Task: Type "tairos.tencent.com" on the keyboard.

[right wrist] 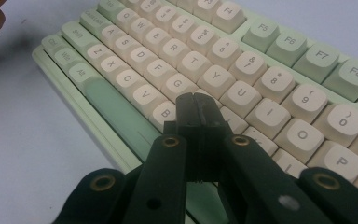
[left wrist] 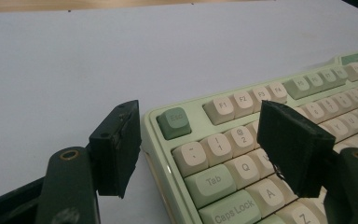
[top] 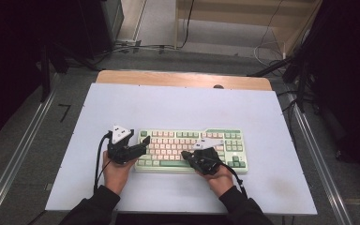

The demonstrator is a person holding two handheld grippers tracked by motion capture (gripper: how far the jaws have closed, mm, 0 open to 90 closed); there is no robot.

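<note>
The pale green keyboard with cream keycaps (top: 192,150) is lain mid-mat. Its left end is straddled, ungripped, by the open left gripper (left wrist: 200,149); the closed right gripper (right wrist: 200,114) is poised over the H key (right wrist: 204,95), pressing seemingly not yet done.

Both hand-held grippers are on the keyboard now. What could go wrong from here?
1. The right hand-held gripper is shut, its tip among the closely packed keys by B. It may well press a neighbour too.
2. The left hand-held gripper is open astride the keyboard's left edge, one jaw outside, one over the keys. Closing could press keys near Q or shift the board.
3. The white table looks smooth, so a hard push might slide the keyboard.
</note>
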